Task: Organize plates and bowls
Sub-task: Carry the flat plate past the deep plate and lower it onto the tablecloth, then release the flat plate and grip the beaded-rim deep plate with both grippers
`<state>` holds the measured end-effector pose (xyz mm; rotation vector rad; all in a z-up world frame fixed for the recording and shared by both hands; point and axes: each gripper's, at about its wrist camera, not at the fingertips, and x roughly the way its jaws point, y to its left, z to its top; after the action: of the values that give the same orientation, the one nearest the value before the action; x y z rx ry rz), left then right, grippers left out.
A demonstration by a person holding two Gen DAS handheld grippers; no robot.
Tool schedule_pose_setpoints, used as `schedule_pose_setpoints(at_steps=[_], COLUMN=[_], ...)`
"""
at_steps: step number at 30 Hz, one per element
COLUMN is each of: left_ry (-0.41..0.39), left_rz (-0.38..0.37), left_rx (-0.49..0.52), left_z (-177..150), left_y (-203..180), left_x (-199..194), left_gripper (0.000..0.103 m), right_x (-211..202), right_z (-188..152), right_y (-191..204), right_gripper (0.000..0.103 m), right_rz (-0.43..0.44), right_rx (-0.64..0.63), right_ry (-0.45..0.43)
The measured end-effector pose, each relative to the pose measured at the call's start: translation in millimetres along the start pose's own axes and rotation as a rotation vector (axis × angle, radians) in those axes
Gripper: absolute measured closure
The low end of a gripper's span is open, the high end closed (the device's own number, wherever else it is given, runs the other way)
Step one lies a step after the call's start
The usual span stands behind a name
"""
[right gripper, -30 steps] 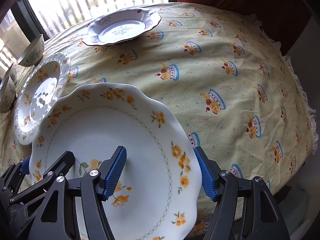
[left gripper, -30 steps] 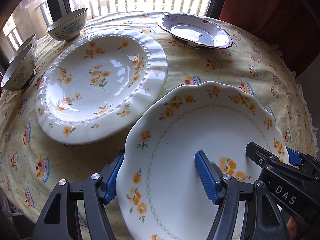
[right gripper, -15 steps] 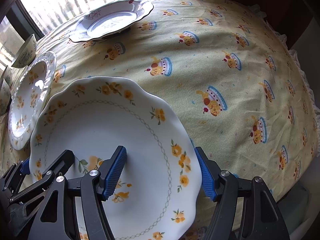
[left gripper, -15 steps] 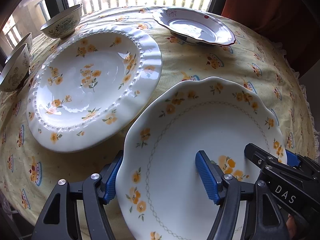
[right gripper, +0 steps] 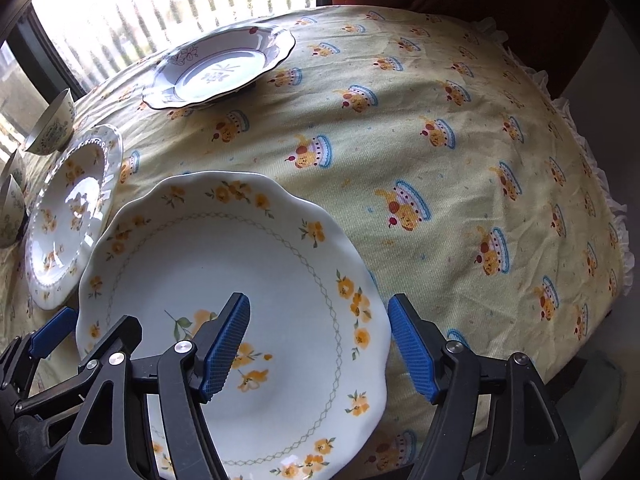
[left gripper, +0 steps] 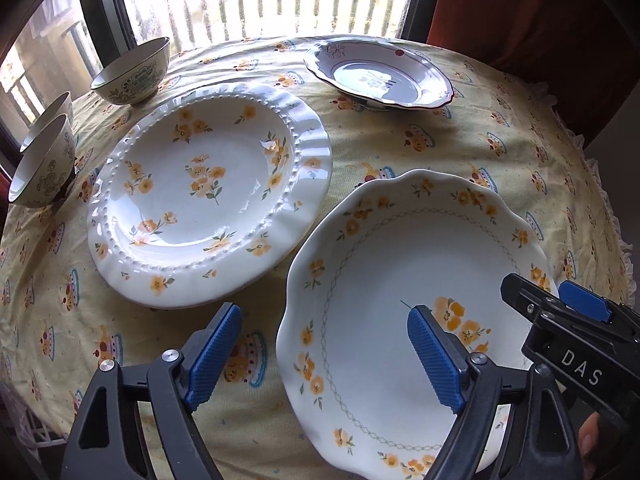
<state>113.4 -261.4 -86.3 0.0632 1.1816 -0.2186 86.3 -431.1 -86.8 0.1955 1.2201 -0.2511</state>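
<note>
Yellow cloth (right gripper: 460, 208) is covering the worktop | scalloped plate (left gripper: 400, 280) is sitting near edge, beside beaded plate (left gripper: 208, 200) | left tongs (left gripper: 326, 356) and right tongs (right gripper: 318, 348) are straddling its opposite rims, spread wide, gripping nothing | bowls (left gripper: 132, 72) are sitting far left.
</note>
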Motion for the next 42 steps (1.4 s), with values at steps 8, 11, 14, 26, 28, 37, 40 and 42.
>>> schedule_pose_setpoints(at_steps=[8,11,14,26,28,37,40,42], left_ry=[-0.046,-0.054,-0.059,-0.070,-0.064,-0.018,-0.010,-0.001], left_rz=[0.002,0.006,0.011,0.032,0.028,0.018,0.026,0.029], left_rx=[0.014,0.020,0.021,0.008,0.000,-0.063,-0.083,-0.094], left_z=[4,4,4,7,12,46,58,65], left_y=[30,47,66,143,153,177,179,179], left_x=[-22,-27,-33,-49,-48,-25,-13,-4], left_gripper=[0.011,0.011,0.011,0.008,0.008,0.010,0.011,0.012], right_x=[-23,-29,-33,-51,-52,-40,-26,-15], right_z=[-4,-5,-8,-17,-16,14,30,40], right_y=[26,41,59,139,150,180,183,185], right_gripper=[0.025,0.025,0.025,0.025,0.025,0.025,0.025,0.025], right_rz=[0.008,0.014,0.020,0.039,0.040,0.056,0.057,0.061], right_rx=[0.027,0.039,0.044,0.030,0.022,0.017,0.019,0.018], right_ry=[-0.049,-0.061,-0.065,-0.105,-0.116,-0.125,-0.113,-0.101])
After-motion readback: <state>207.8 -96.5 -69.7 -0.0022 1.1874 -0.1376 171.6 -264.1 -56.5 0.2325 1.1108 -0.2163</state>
